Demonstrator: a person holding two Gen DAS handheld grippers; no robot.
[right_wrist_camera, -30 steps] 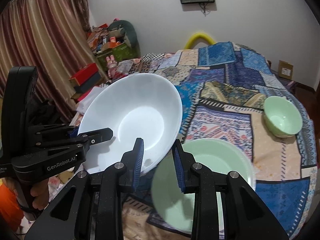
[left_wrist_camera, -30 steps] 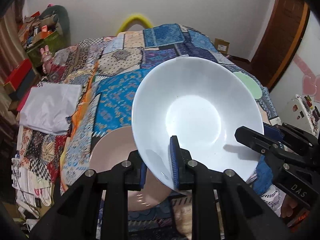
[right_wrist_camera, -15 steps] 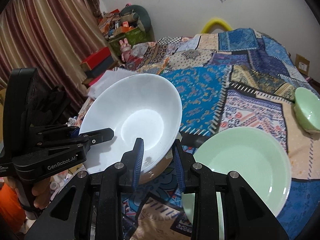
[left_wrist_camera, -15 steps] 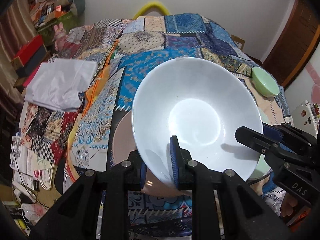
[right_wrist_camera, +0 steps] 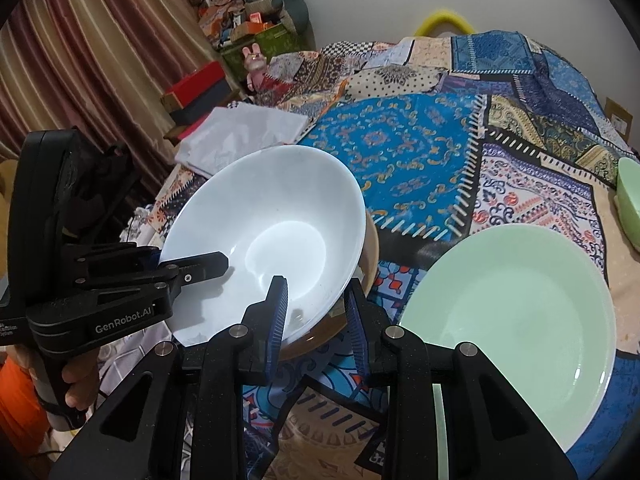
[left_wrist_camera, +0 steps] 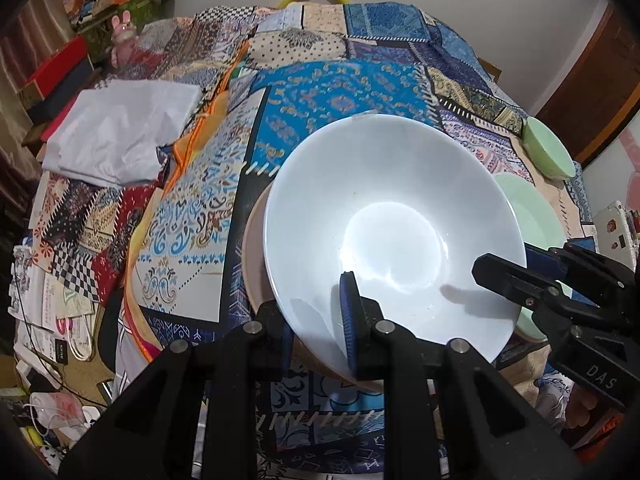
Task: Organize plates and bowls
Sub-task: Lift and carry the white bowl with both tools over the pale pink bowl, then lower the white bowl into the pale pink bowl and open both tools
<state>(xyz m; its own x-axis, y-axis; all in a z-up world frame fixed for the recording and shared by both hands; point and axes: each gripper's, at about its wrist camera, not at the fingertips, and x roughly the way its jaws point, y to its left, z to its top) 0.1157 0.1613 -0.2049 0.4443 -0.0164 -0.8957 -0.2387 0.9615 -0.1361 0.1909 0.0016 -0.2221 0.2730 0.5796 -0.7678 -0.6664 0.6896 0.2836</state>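
Observation:
Both grippers grip the rim of a large white bowl (left_wrist_camera: 394, 232), also in the right wrist view (right_wrist_camera: 266, 240). My left gripper (left_wrist_camera: 316, 320) is shut on its near rim. My right gripper (right_wrist_camera: 316, 320) is shut on the rim at the other side, and shows in the left wrist view (left_wrist_camera: 516, 276). The white bowl sits low over a beige bowl (left_wrist_camera: 254, 252) on the patchwork cloth, whose rim shows under it (right_wrist_camera: 370, 256); contact cannot be told. A pale green plate (right_wrist_camera: 516, 320) lies to the right.
A small green bowl (left_wrist_camera: 546, 148) sits at the far right of the patchwork cloth (left_wrist_camera: 332, 92); it also shows in the right wrist view (right_wrist_camera: 630, 200). A folded white cloth (left_wrist_camera: 120, 132) lies at the left. Boxes and clutter stand along the left side.
Both grippers have lowered the white bowl toward the beige bowl; the bed surface now looks closer and the green plate shows more fully.

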